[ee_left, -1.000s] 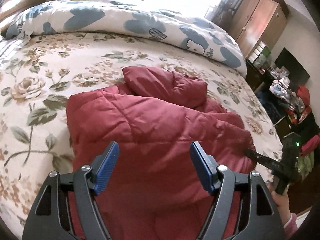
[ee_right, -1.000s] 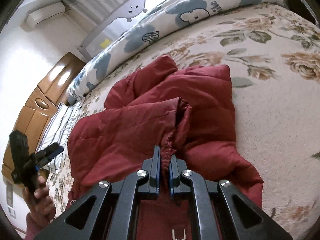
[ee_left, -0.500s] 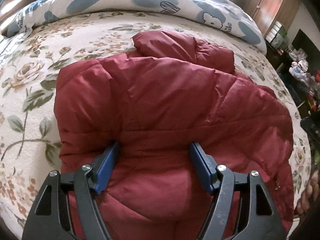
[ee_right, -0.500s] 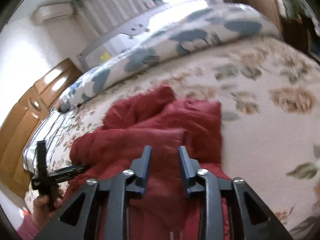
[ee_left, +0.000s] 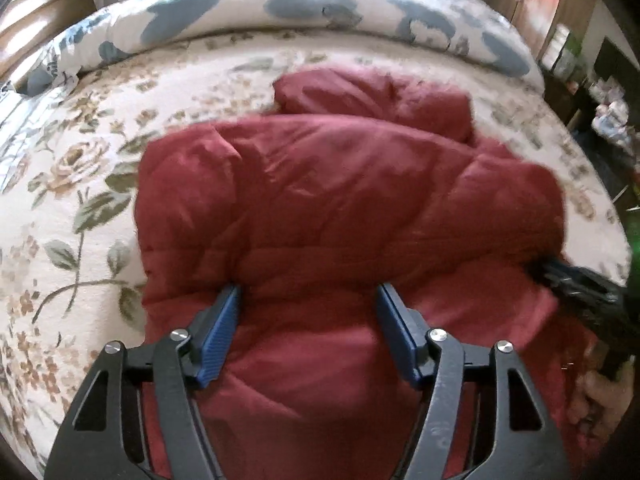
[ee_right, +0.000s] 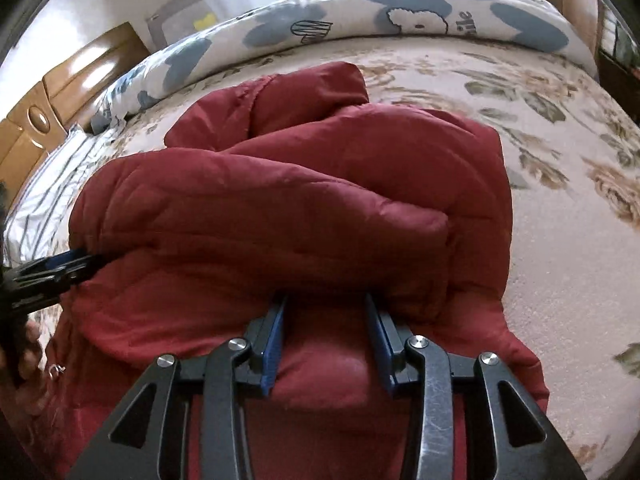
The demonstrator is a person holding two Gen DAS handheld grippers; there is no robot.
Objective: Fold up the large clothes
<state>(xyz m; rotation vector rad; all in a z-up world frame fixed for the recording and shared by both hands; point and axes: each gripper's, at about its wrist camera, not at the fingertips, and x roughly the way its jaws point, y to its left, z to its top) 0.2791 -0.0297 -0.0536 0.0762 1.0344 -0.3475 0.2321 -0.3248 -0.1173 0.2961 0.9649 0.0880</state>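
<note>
Your red padded jacket lies half-folded on the floral bed. Left hand-held gripper, jaws just narrowing yet wide, and right hand-held gripper, just parted halfway, press its near fold, likely flattening it.

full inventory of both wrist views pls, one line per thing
red puffer jacket: 1, dark red, folded over itself mid-bed
bedspread: 1, cream with floral print, under the jacket
duvet: 1, white with blue patches, along the far edge of the bed
headboard: 1, brown wood, far left
wardrobe: 1, brown, far right
left gripper: 1, black, blue pads, jaws open, jacket between
right gripper: 1, black, blue pads, jaws open, jacket between
</note>
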